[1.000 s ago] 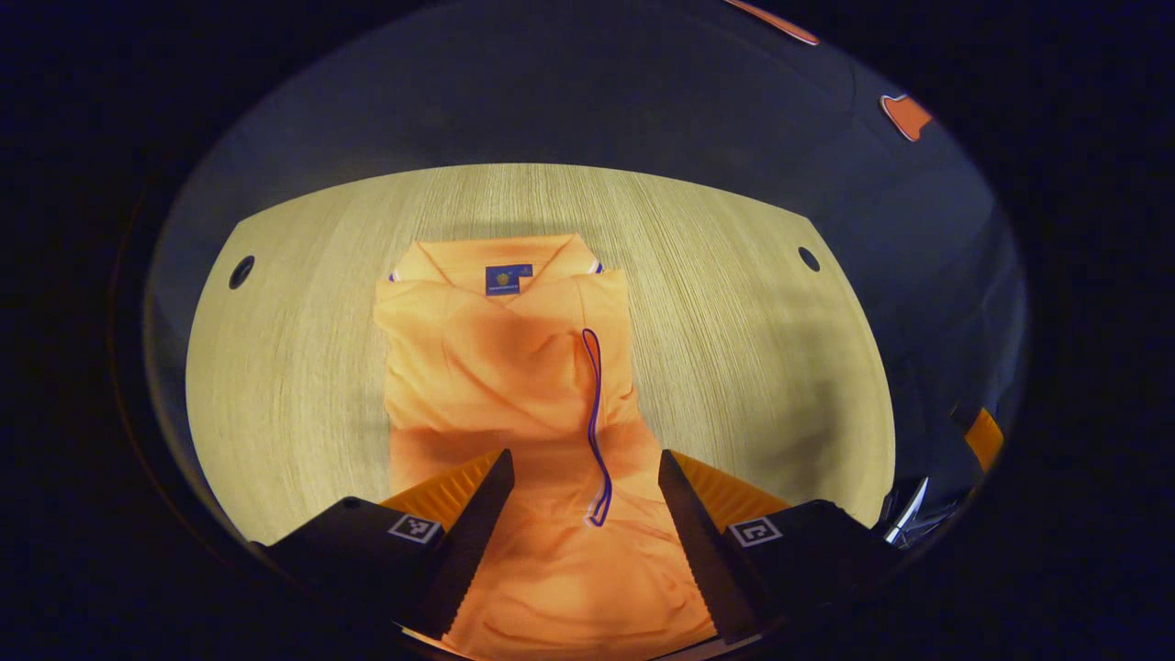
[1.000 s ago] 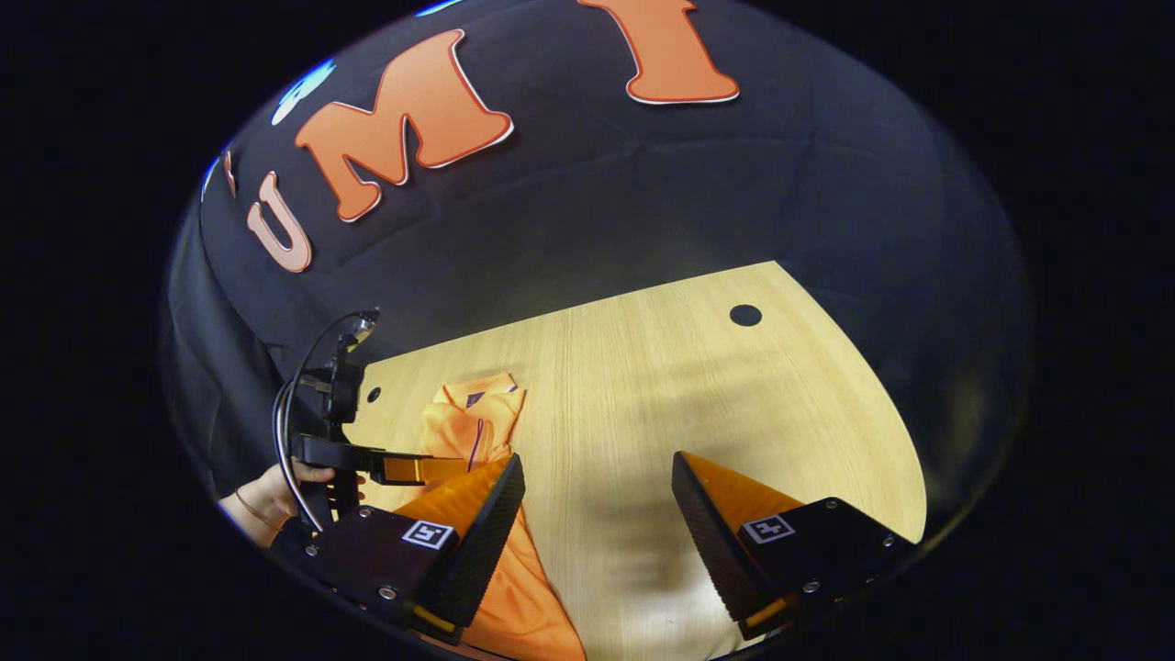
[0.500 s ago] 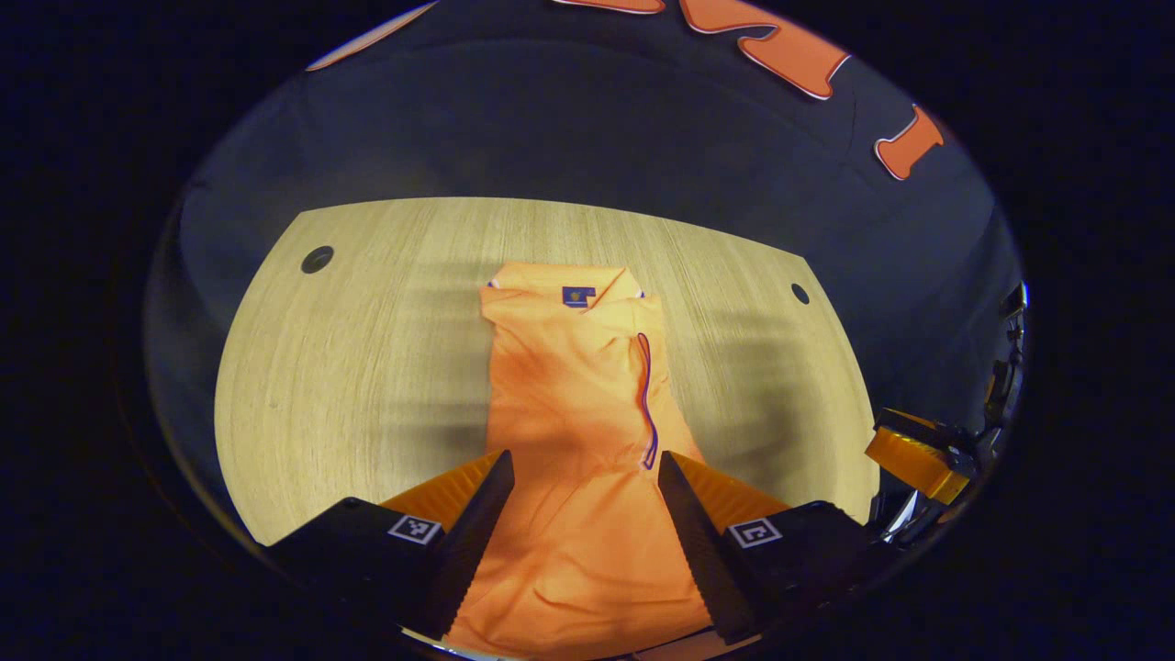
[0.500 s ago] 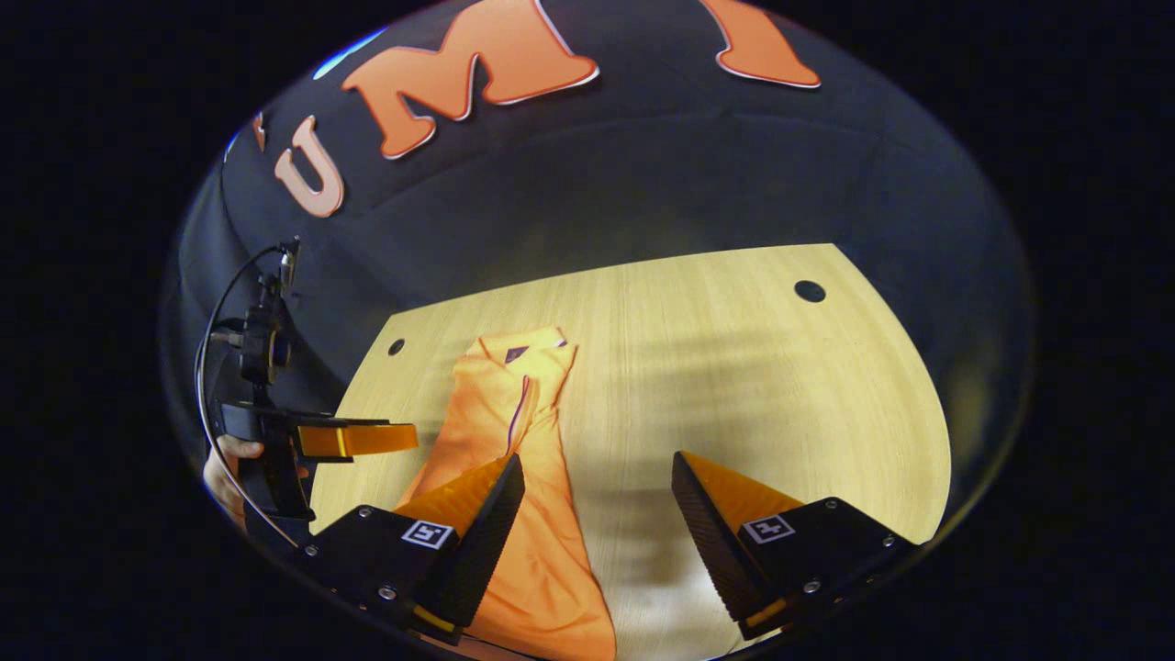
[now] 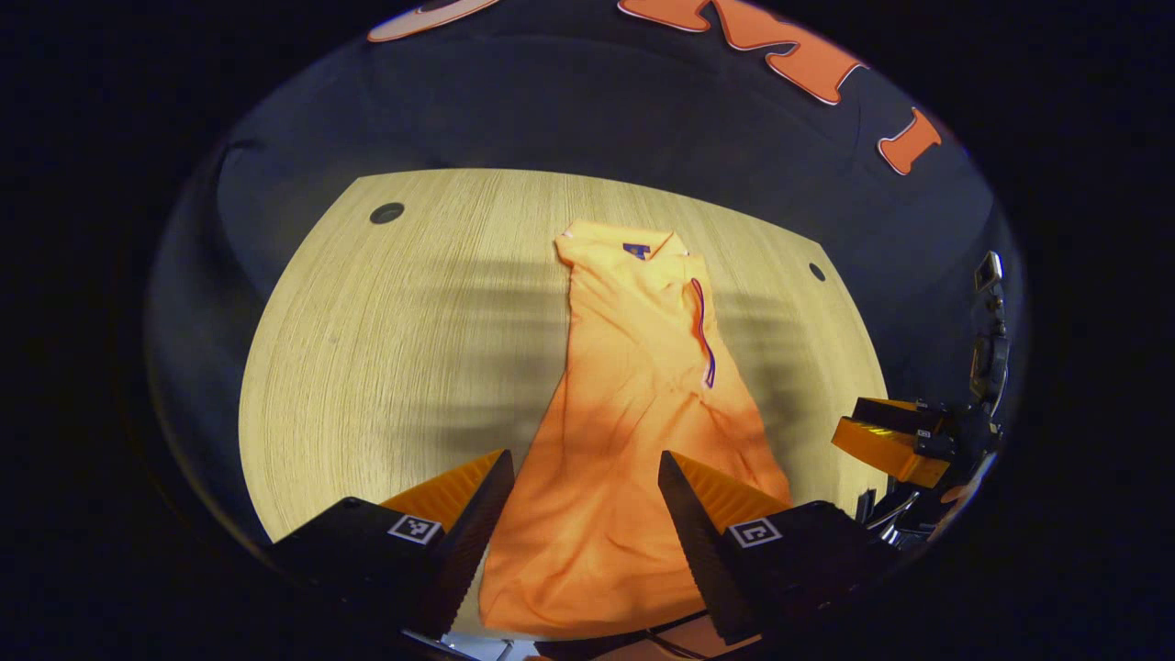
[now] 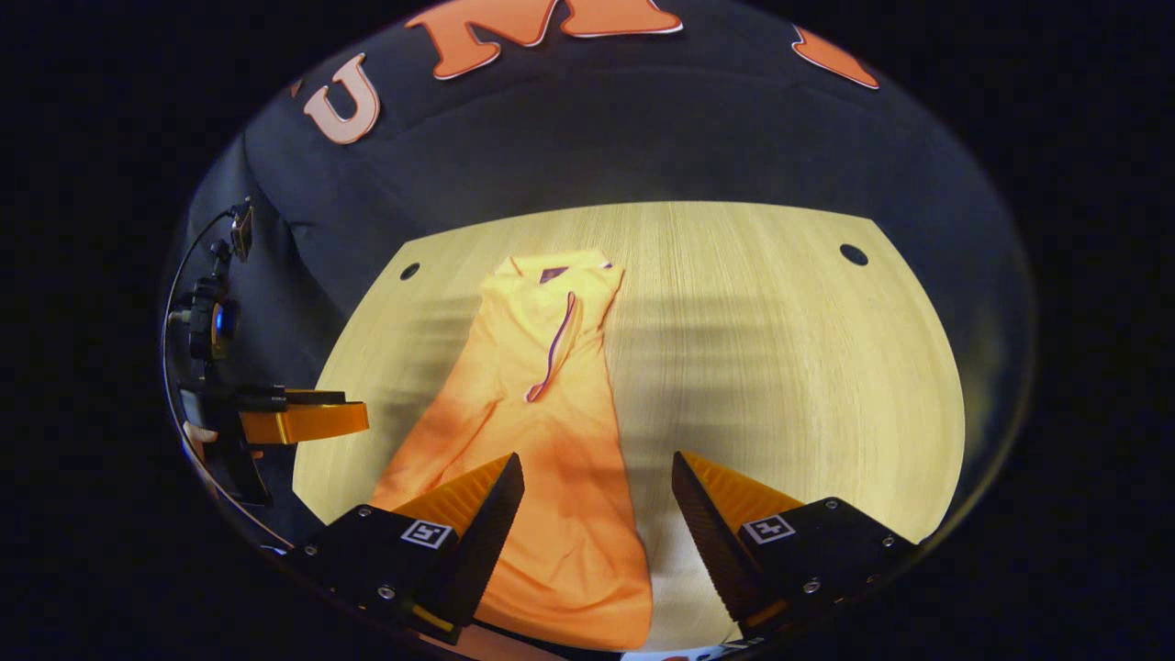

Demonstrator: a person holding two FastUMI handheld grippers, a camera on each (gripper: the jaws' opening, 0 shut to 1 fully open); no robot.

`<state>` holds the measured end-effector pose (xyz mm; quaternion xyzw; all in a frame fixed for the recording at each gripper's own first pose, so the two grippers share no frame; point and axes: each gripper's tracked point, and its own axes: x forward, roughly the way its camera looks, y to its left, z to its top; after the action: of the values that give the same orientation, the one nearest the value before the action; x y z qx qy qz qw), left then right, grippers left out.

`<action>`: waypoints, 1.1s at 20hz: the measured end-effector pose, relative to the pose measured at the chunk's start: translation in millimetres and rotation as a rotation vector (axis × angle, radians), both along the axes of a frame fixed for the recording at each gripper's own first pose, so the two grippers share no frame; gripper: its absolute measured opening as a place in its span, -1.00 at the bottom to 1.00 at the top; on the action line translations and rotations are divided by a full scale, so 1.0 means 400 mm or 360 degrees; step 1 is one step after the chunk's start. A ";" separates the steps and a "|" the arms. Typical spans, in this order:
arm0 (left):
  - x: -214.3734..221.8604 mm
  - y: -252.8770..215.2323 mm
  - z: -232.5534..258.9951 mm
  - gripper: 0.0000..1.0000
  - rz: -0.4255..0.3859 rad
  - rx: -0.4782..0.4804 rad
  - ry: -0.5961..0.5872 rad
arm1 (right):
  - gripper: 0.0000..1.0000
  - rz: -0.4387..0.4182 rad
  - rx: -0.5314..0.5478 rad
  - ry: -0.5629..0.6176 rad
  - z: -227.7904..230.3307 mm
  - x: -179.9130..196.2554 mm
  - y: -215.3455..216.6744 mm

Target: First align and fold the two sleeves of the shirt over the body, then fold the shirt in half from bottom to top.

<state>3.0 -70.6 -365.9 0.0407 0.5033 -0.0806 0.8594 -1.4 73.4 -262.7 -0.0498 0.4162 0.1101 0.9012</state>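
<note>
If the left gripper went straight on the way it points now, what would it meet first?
Most likely the orange shirt: the open left gripper points along the cloth lying on the table, with nothing between. Its height above the cloth is unclear.

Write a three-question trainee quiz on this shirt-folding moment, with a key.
1. True or false: the left tongs are shut on the orange shirt.
2. Where does the shirt's collar lie: A) the table's far side, B) the near edge by the tongs?
3. Fill in: the sleeves are folded over the ____.

Key: 1 false, both the left and the right tongs stand open above the shirt. 2 A. 3 body.
</note>
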 end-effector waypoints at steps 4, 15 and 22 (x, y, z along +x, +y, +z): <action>-0.104 0.062 -0.021 0.96 0.0030 0.0007 0.0054 | 0.98 0.0016 -0.0081 0.0099 -0.083 -0.101 0.007; -0.369 0.200 -0.136 0.97 0.0170 0.0084 0.0219 | 0.98 -0.0137 -0.0260 0.0486 -0.257 -0.382 -0.085; -0.486 0.222 -0.259 0.98 0.0147 0.0229 0.0376 | 0.98 -0.0156 -0.0357 0.0609 -0.323 -0.434 -0.119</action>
<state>-191.3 18.2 -469.4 0.0693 0.6066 -0.0089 0.7919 -175.0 25.8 -392.1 -0.1075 0.5910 0.0266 0.7991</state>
